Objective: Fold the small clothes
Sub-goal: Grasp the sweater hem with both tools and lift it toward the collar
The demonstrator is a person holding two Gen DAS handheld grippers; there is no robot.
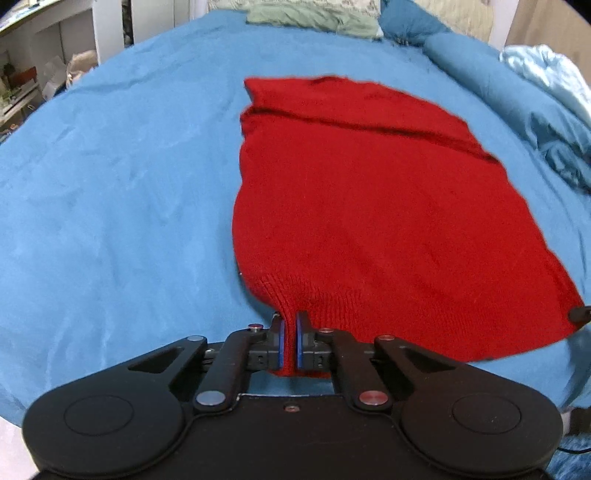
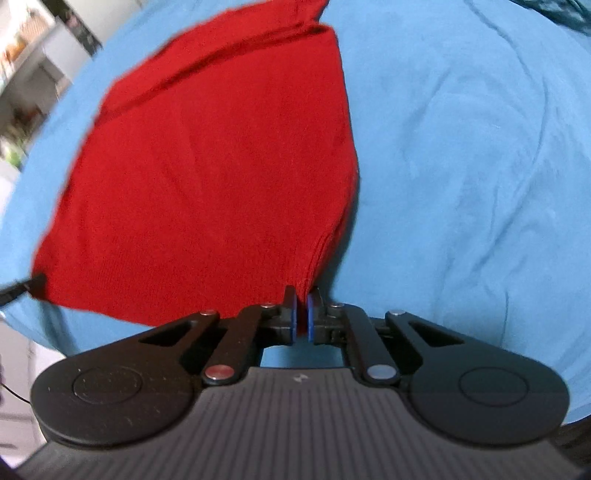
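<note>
A red knitted garment (image 1: 369, 206) lies spread on a blue bed cover (image 1: 110, 184), with a fold line across its far end. My left gripper (image 1: 290, 323) is shut on the garment's near left corner. My right gripper (image 2: 302, 295) is shut on the near right corner of the same red garment (image 2: 207, 166), whose near edge is lifted off the cover. The tip of the right gripper shows at the far right of the left wrist view (image 1: 580, 314). The tip of the left gripper shows at the left edge of the right wrist view (image 2: 29, 286).
Pillows and a bunched blue duvet (image 1: 517, 85) lie at the far right of the bed, with a green cloth (image 1: 314, 18) at the head. White shelves with clutter (image 1: 33, 74) stand beyond the bed's left side. The blue cover (image 2: 480, 147) stretches to the right.
</note>
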